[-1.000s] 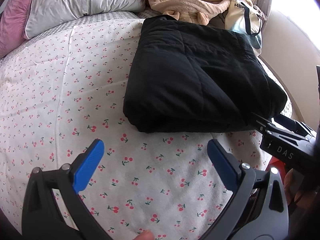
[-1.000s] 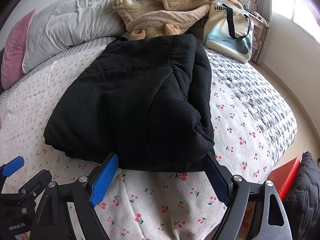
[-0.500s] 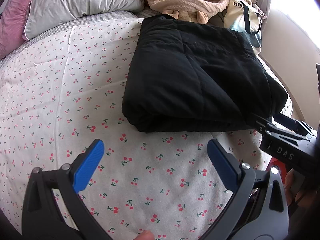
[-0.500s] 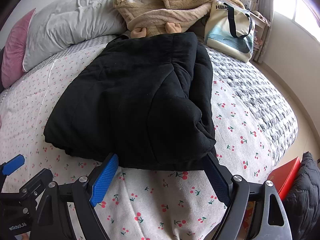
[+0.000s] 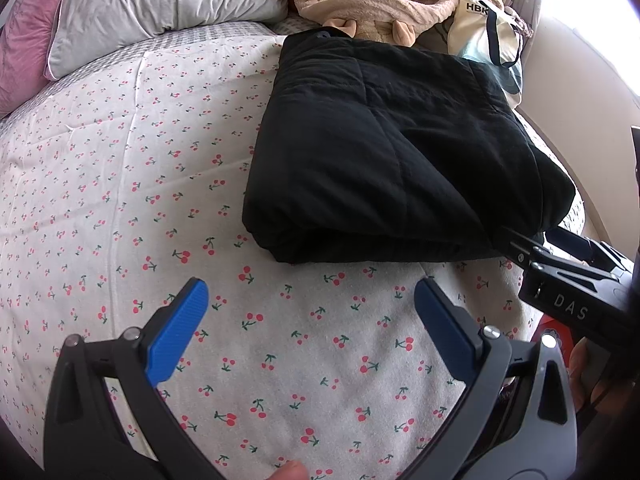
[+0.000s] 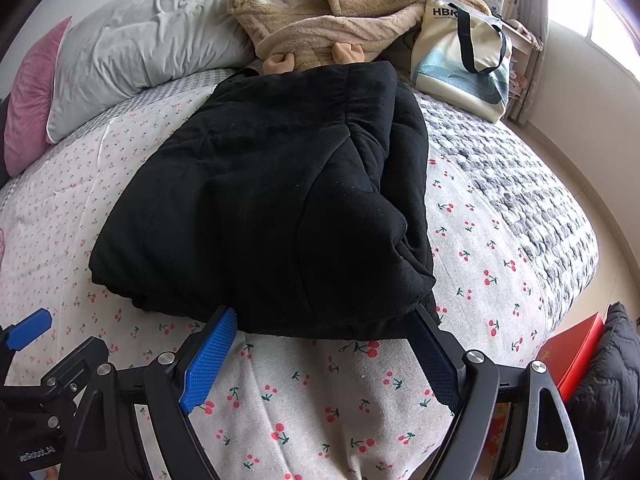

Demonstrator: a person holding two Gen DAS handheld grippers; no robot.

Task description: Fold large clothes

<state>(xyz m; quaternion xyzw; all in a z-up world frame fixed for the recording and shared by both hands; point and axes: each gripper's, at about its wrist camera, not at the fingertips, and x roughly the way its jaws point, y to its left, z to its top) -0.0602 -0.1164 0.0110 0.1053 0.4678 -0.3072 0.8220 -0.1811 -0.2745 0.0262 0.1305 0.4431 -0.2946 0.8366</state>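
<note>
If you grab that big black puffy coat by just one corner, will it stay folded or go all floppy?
The black padded coat would probably flop open: it is soft quilted cloth in loose stacked layers, with nothing pinning them. It looks thick and puffy, so likely bulky but fairly light for its size. On the cherry-print bedsheet, a push would probably bunch it up rather than slide it neatly.

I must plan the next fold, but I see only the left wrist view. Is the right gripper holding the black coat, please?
Observer: No. The right gripper is open; its blue pads sit at the near edge of the black coat without pinching it.
Operator: What lies on the right side of the coat?
Observer: Bare cherry-print sheet, then a grey knitted blanket.
Operator: Anything beside the bed there?
Observer: Yes, a red box next to a dark quilted item.
Operator: And my left gripper?
Observer: The left gripper is open over the sheet, short of the coat.
</note>
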